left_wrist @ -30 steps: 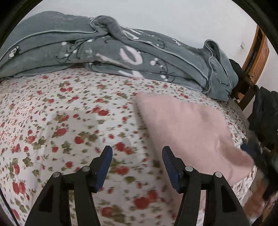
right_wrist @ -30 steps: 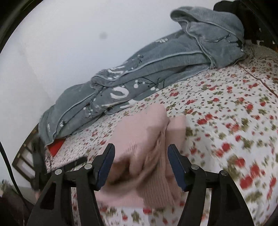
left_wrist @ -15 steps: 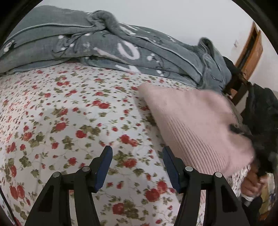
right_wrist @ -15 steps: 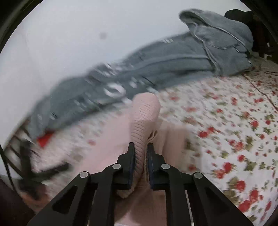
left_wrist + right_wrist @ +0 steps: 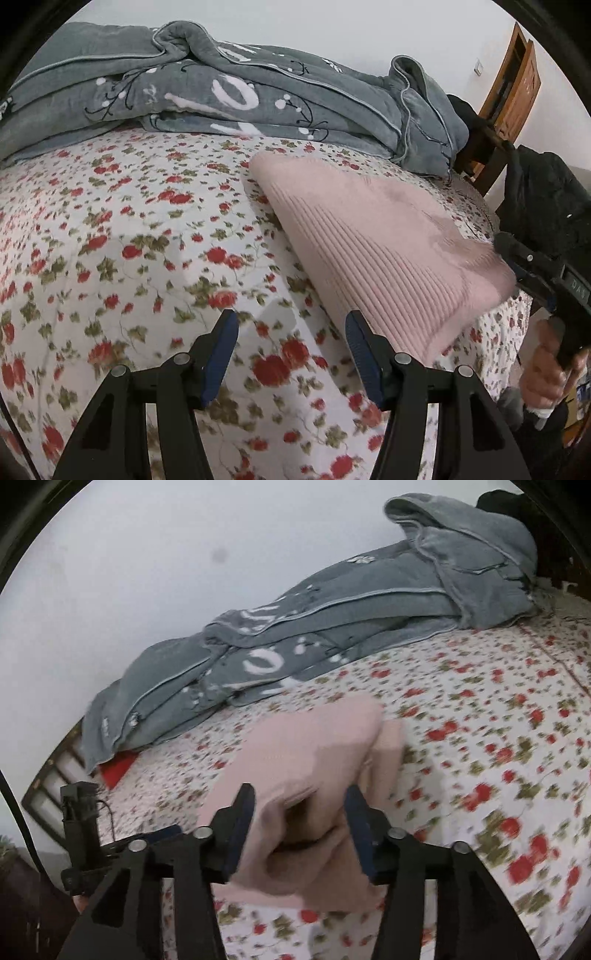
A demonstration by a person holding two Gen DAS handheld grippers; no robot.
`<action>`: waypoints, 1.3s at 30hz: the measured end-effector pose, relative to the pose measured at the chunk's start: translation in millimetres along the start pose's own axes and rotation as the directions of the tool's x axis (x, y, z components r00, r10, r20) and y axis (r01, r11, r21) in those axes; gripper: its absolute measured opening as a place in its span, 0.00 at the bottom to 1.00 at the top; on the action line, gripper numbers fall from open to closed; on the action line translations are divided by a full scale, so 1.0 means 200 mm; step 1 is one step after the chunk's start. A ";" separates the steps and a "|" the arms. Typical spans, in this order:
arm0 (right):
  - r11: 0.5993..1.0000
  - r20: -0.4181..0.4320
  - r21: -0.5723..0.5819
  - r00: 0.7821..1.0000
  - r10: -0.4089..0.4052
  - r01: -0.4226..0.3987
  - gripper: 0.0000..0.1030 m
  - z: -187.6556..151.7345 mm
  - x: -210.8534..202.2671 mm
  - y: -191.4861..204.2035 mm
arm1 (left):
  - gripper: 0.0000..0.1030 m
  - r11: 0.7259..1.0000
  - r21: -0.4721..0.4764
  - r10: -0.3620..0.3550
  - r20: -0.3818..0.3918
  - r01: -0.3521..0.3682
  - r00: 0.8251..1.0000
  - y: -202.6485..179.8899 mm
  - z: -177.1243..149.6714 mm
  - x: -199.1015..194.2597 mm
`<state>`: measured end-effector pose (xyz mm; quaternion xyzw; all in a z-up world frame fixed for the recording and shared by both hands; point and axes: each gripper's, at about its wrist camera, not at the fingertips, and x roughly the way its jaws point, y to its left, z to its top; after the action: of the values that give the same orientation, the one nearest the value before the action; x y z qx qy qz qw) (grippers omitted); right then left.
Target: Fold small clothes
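A pink ribbed knit garment (image 5: pixel 369 236) lies folded on the flowered bed sheet (image 5: pixel 147 240), to the right of my left gripper (image 5: pixel 290 354), which is open and empty just above the sheet. In the right wrist view the garment (image 5: pixel 306 749) lies bunched, with a fold of it between the spread fingers of my right gripper (image 5: pixel 299 827), which is open. The right gripper's body (image 5: pixel 543 280) shows at the garment's right edge in the left wrist view, held by a hand.
A grey blanket (image 5: pixel 229 92) is heaped along the wall at the back of the bed. A wooden door (image 5: pixel 513 85) and dark clothes (image 5: pixel 546 199) are at the right. A red item (image 5: pixel 116 770) lies near the bed's far edge.
My right gripper was shut on a fold of the pink garment half a second ago and has opened. The garment has dropped onto the bed. My left gripper stayed open.
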<state>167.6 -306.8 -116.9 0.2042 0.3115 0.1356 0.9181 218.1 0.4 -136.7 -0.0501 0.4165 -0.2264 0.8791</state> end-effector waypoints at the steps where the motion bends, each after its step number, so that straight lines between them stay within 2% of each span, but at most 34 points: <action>1: 1.000 -0.011 -0.006 1.000 -0.008 0.008 0.55 -0.01 0.01 0.01 | 0.57 1.000 0.003 -0.007 0.003 0.007 1.000 -0.01 -0.02 -0.01; 2: 0.999 -0.034 -0.012 0.999 -0.038 0.037 0.55 -0.03 0.07 0.02 | 0.57 1.000 0.010 -0.020 0.007 0.020 1.000 -0.02 -0.04 -0.02; 4: 0.999 -0.070 0.005 0.997 -0.040 0.040 0.50 -0.07 0.13 0.00 | 0.59 0.998 0.039 -0.058 0.015 0.058 0.998 -0.05 -0.08 -0.06; 6: 0.999 -0.068 0.030 0.997 -0.040 0.042 0.23 -0.09 0.14 -0.03 | 0.64 0.994 0.071 -0.090 0.017 0.089 0.996 -0.10 -0.13 -0.07; 7: 0.999 -0.063 0.029 0.997 -0.040 0.042 0.18 -0.09 0.14 -0.03 | 0.64 0.992 0.086 -0.097 0.013 0.095 0.995 -0.13 -0.14 -0.07; 9: 0.999 -0.048 0.032 0.999 -0.017 0.018 0.12 -0.10 0.12 -0.04 | 0.64 0.989 0.121 -0.082 -0.002 0.082 0.997 -0.19 -0.16 -0.05; 11: 0.999 -0.035 0.042 0.999 0.003 -0.002 0.09 -0.09 0.10 -0.04 | 0.64 0.984 0.174 -0.030 -0.022 0.033 0.999 -0.27 -0.18 0.01; 14: 0.997 -0.015 0.062 0.999 0.046 -0.045 0.08 -0.07 0.05 -0.04 | 0.64 0.967 0.237 0.094 -0.005 -0.090 0.996 -0.34 -0.20 0.08; 17: 0.999 -0.012 0.041 0.999 0.036 -0.035 0.09 -0.05 0.03 -0.03 | 0.64 0.958 0.252 0.132 0.035 -0.137 0.991 -0.37 -0.19 0.09; 20: 0.998 -0.048 0.039 0.998 0.052 -0.050 0.18 -0.07 0.04 -0.04 | 0.64 0.949 0.262 0.164 0.071 -0.177 0.984 -0.40 -0.18 0.08; 22: 0.995 -0.055 0.035 0.994 0.092 -0.090 0.22 -0.11 0.02 -0.03 | 0.62 0.948 0.264 0.160 0.081 -0.176 0.984 -0.40 -0.18 0.07; 24: 0.994 -0.054 0.011 0.992 0.110 -0.110 0.36 -0.14 -0.01 0.00 | 0.62 0.959 0.234 0.141 0.086 -0.158 0.986 -0.38 -0.17 0.06; 26: 0.993 -0.047 -0.017 0.992 0.119 -0.120 0.42 -0.16 -0.03 0.03 | 0.62 0.978 0.181 0.095 0.054 -0.103 0.994 -0.33 -0.16 0.07; 28: 0.991 -0.039 -0.043 0.991 0.127 -0.129 0.42 -0.18 -0.05 0.07 | 0.62 0.987 0.145 0.064 0.026 -0.067 0.998 -0.31 -0.16 0.09; 31: 0.992 -0.033 -0.095 0.996 0.080 -0.083 0.41 -0.19 -0.01 0.11 | 0.62 0.990 0.132 0.057 0.020 -0.059 0.998 -0.30 -0.16 0.10; 32: 0.992 -0.041 -0.105 0.996 0.073 -0.077 0.32 -0.19 0.01 0.11 | 0.62 0.989 0.134 0.062 0.024 -0.065 0.998 -0.30 -0.17 0.10; 33: 0.991 -0.054 -0.111 0.996 0.075 -0.081 0.16 -0.20 0.04 0.11 | 0.61 0.988 0.136 0.065 0.027 -0.068 0.998 -0.30 -0.17 0.10; 34: 0.990 -0.064 -0.114 0.995 0.079 -0.086 0.14 -0.21 0.06 0.10 | 0.61 0.989 0.135 0.063 0.030 -0.067 0.998 -0.30 -0.17 0.10; 37: 0.988 -0.065 -0.129 0.995 0.073 -0.081 0.08 -0.22 0.06 0.07 | 0.46 0.993 0.112 0.043 0.021 -0.045 0.999 -0.28 -0.19 0.12; 39: 0.988 -0.022 -0.132 0.997 0.078 -0.080 0.06 -0.18 -0.01 0.05 | 0.22 0.993 0.119 0.005 0.048 -0.011 0.999 -0.28 -0.20 0.10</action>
<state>142.0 -287.9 -136.3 0.1538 0.3012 0.1938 0.9209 178.2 -53.3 -161.4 -0.0014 0.3813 -0.2459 0.8911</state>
